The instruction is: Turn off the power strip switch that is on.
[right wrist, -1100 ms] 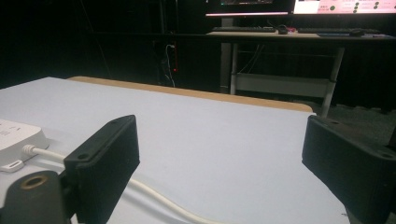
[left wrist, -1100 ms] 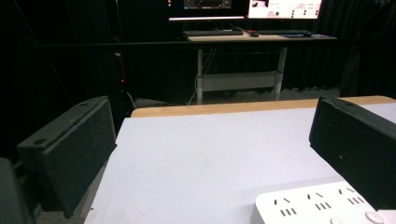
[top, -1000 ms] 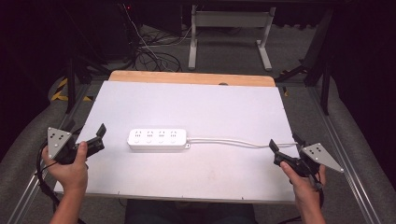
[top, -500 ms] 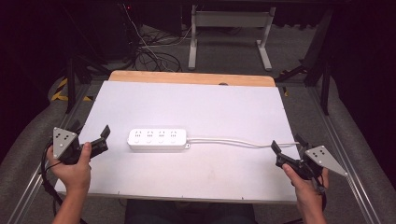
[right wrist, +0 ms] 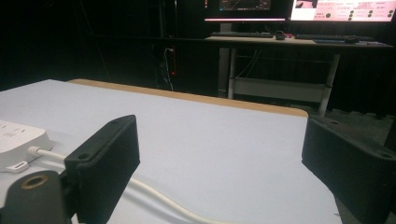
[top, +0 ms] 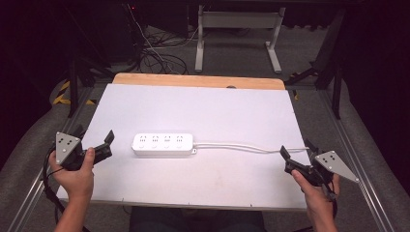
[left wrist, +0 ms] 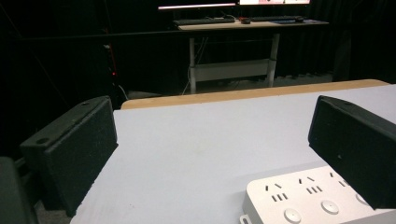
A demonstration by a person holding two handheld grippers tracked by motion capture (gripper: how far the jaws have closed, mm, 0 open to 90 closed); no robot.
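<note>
Honestly you're right at the start here, nothing has been grabbed yet. The white power strip point(top: 163, 144) sits flat a bit left of center in the high view, sockets up, and its white cable point(top: 241, 147) runs off toward the right edge of the white tabletop point(top: 203, 106). Your left gripper point(top: 94, 145) hovers at the lower left of the frame, just beside the strip's left end but not touching, jaws spread wide with nothing between them. In the left gripper view the strip's end shows in the lower right corner, partly under one jaw, so you're lined up near it rather than around it. Your right gripper point(top: 296, 155) is at the lower right, jaws also wide open and empty, close to where the cable reaches the table edge; in the right gripper view the cable point(right wrist: 159, 198) passes low between the jaws. So by my read: approach about done, gripping and everything after is left.
</note>
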